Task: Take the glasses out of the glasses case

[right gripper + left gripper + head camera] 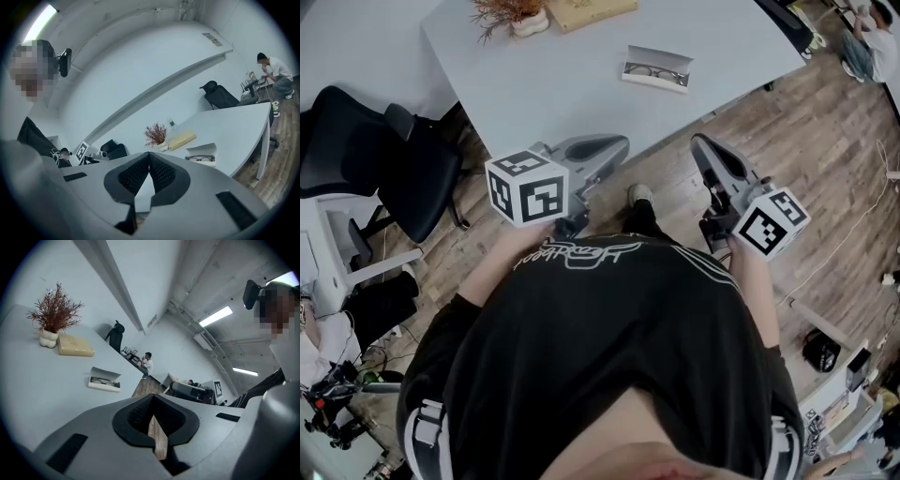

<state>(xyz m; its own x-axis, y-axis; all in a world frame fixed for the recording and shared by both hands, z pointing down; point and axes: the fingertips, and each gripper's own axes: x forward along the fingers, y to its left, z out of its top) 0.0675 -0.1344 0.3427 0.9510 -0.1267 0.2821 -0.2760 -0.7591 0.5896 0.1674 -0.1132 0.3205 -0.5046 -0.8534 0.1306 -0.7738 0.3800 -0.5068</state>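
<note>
An open white glasses case [656, 68] lies on the pale table [581, 84], with dark-framed glasses [653, 73] resting inside it. The case [104, 379] and the glasses [105, 381] also show in the left gripper view, and the case [202, 153] with the glasses [200, 159] in the right gripper view. My left gripper [617, 143] is shut and empty, held short of the table's near edge. My right gripper [697, 143] is likewise shut and empty, beside it over the floor. Both point toward the case from a distance. The pads meet at the tips of the left gripper [153, 396] and of the right gripper [149, 153].
A dried plant in a white vase [514, 15] and a beige flat box [589, 11] stand at the table's far side. A black office chair [389, 155] is to the left. Wooden floor [825, 159] with cables lies right. A person [274, 70] sits far off.
</note>
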